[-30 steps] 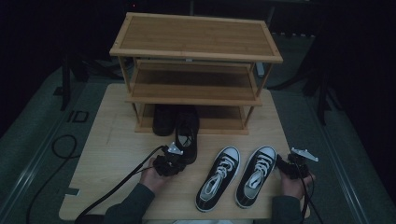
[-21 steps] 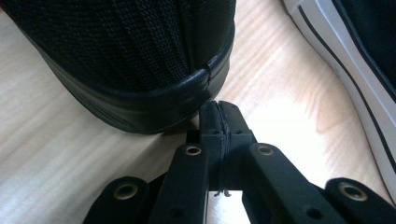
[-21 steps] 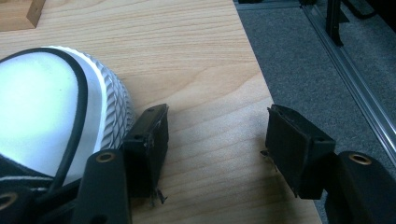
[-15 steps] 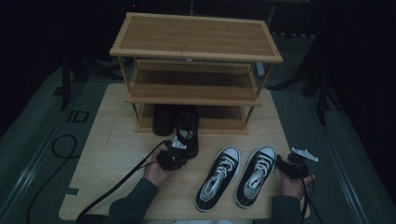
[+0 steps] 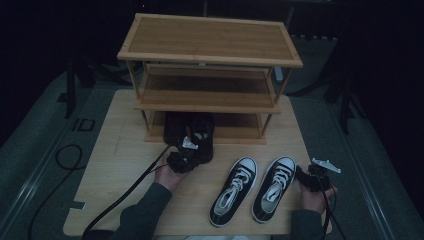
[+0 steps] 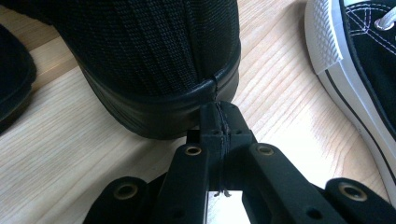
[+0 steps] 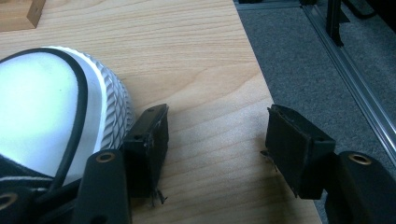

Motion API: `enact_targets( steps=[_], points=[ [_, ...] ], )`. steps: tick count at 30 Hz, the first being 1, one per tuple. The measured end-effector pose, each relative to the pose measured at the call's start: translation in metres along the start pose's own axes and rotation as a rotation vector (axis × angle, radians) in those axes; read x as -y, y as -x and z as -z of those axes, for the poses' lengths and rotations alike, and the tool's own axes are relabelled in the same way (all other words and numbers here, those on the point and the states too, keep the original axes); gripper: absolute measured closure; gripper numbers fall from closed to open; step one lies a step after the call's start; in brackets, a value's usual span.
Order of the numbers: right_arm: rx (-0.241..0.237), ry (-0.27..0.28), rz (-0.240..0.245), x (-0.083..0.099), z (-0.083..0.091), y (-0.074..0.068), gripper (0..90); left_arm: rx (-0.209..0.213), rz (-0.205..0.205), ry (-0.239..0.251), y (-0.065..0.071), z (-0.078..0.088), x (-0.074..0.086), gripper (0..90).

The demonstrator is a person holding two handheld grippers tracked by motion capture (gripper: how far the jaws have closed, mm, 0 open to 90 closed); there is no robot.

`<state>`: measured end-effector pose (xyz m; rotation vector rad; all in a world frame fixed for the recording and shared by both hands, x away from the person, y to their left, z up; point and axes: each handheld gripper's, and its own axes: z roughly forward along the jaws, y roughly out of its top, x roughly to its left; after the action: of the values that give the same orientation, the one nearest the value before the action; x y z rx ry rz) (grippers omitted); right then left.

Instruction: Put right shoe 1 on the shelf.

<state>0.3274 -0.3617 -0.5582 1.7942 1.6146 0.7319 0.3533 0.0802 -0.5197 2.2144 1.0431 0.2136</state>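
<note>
A pair of black shoes (image 5: pixel 192 134) stands at the front of the wooden rack's (image 5: pixel 210 40) bottom shelf. My left gripper (image 5: pixel 186 156) is shut with nothing between its jaws. Its tips (image 6: pixel 219 116) touch the heel of the right black shoe (image 6: pixel 154 56). Two black-and-white sneakers (image 5: pixel 234 190) (image 5: pixel 274 187) lie side by side on the wooden board (image 5: pixel 125 150). My right gripper (image 5: pixel 311 177) rests open just right of them. In the right gripper view its jaws (image 7: pixel 217 140) stand wide over bare board, the left one beside the sneaker's white toe cap (image 7: pixel 42 112).
The rack's middle and top shelves hold nothing. Grey matting (image 7: pixel 303 60) borders the board on the right, close to my right gripper. A black cable (image 5: pixel 65 160) trails off the board's left side. The second black shoe (image 6: pixel 14 74) sits left of the one I touch.
My left gripper has moved a little toward the rack, and the black shoe in front of it has slid slightly further under the bottom shelf. The right gripper has stayed put.
</note>
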Motion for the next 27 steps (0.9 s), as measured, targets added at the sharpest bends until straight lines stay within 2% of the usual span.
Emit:
enact_targets(
  steps=[3,8,11,13,18,19,20,27],
  points=[
    [0.0,0.0,0.001,0.0,0.0,0.0,38.9,0.021,-0.005,-0.01,0.004,-0.004,0.001,88.8],
    [0.0,0.0,0.0,0.0,0.0,0.0,38.9,0.02,-0.03,-0.055,0.01,-0.018,0.006,88.8],
    [0.0,0.0,0.001,0.0,0.0,0.0,38.8,0.01,-0.013,-0.053,0.008,-0.021,0.005,88.8],
    [0.0,0.0,0.001,0.0,0.0,0.0,38.8,0.024,-0.007,-0.057,0.007,-0.023,0.004,89.6],
    [0.0,0.0,0.001,0.0,0.0,0.0,38.8,0.017,-0.018,-0.057,0.006,-0.027,0.002,89.7],
    [-0.001,0.0,0.002,0.0,0.0,0.0,38.7,0.012,0.004,-0.037,0.007,-0.028,0.001,89.7],
    [0.0,0.0,0.002,0.0,0.0,0.0,38.8,0.001,-0.006,-0.047,0.005,-0.028,0.0,89.6],
    [-0.002,0.0,0.003,0.0,0.0,0.0,38.7,-0.023,0.065,-0.023,-0.014,-0.03,-0.006,89.6]
  ],
)
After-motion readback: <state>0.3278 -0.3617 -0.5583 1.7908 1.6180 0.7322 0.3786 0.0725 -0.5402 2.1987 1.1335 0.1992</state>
